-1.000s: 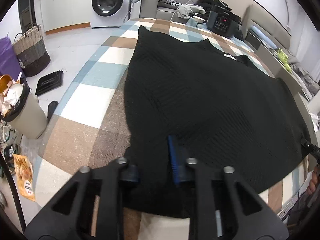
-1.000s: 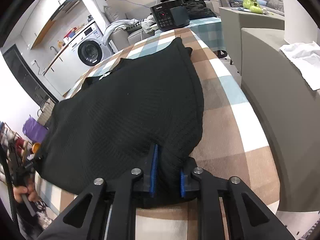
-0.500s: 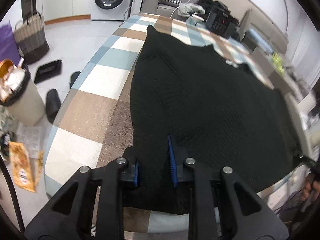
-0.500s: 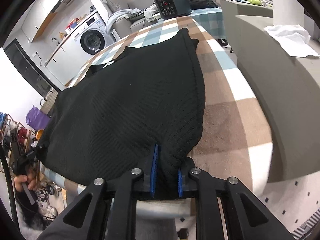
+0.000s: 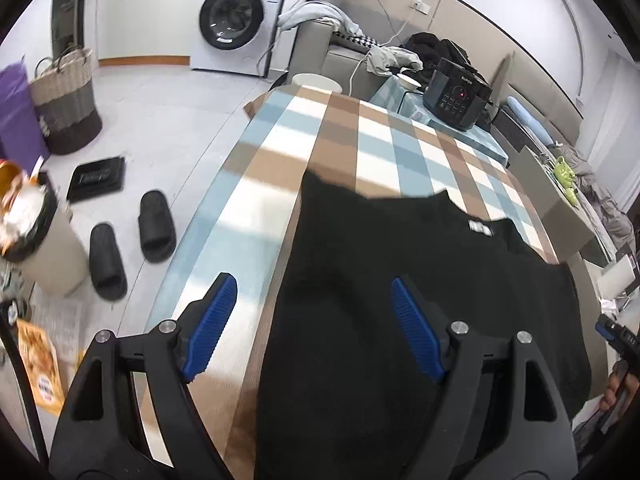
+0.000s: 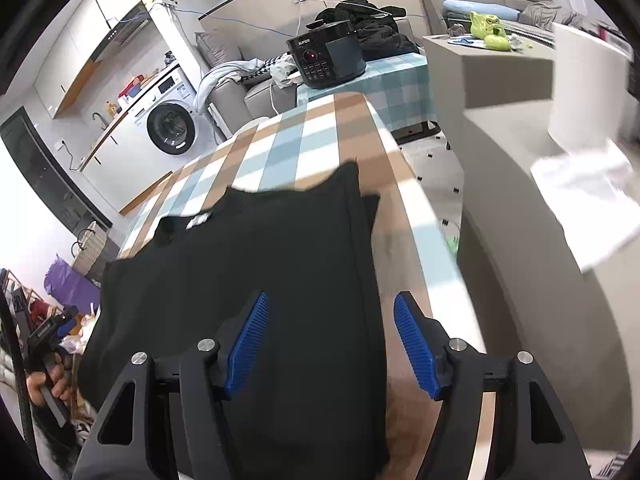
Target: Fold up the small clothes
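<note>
1. the black knit top (image 5: 404, 320) lies flat on the checked worktop (image 5: 352, 136), its long axis running from the near edge toward the black cooker (image 5: 456, 98); the collar with its white label (image 5: 480, 227) is on the cooker side.
2. the left gripper (image 5: 316, 324) has just spread its blue fingers (image 5: 212, 320) wide; they hang above the top's near-left edge, gripping nothing.
3. the right gripper (image 6: 332, 344) has likewise just opened, its fingers (image 6: 412, 344) straddling the top's right edge (image 6: 372, 280) without pressing it.
4. left of the worktop, a bin (image 5: 36, 240) is stuffed with rubbish; a woven basket (image 5: 66, 108) stands farther off, its contents unseen.
5. on the floor beside the worktop lie black slippers (image 5: 132, 240); a washing machine (image 5: 236, 20) stands at the wall beyond the cooker.
</note>
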Action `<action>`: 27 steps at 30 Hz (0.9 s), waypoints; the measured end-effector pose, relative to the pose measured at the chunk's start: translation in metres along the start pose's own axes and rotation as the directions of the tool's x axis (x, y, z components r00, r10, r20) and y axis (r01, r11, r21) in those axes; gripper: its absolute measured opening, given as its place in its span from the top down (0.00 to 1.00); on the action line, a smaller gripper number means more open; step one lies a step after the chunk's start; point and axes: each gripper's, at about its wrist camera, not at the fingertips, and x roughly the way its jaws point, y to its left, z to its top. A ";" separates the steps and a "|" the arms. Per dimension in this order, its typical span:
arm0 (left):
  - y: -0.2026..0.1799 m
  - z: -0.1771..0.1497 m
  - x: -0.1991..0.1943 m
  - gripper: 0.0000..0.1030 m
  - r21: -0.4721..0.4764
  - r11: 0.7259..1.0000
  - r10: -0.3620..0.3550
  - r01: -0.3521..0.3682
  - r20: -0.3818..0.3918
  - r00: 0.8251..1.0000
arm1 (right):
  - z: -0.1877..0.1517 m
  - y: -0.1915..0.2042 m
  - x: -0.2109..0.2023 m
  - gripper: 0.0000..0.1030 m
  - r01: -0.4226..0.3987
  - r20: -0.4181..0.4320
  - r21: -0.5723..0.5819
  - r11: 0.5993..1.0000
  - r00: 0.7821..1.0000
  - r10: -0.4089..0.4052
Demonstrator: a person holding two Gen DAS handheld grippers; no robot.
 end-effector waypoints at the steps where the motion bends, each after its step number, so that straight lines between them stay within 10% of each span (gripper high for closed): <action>1: -0.002 0.008 0.007 0.25 0.004 1.000 0.001 -0.001 -0.003 1.000 | 0.008 -0.002 0.006 0.36 -0.008 0.003 0.012 1.000 1.000 0.008; 14: -0.028 0.062 0.104 0.26 0.040 0.999 0.015 -0.012 -0.073 0.997 | 0.082 -0.020 0.104 0.43 0.014 -0.070 0.082 0.997 0.997 -0.008; 20: -0.026 0.062 0.122 0.88 0.048 0.998 0.050 -0.048 -0.062 0.997 | 0.086 -0.017 0.131 0.82 0.018 -0.090 0.021 1.000 0.996 -0.016; 27: -0.019 0.063 0.099 0.97 0.018 1.000 0.022 -0.022 0.020 1.000 | 0.080 -0.001 0.096 0.94 -0.020 0.036 -0.067 0.998 0.999 0.022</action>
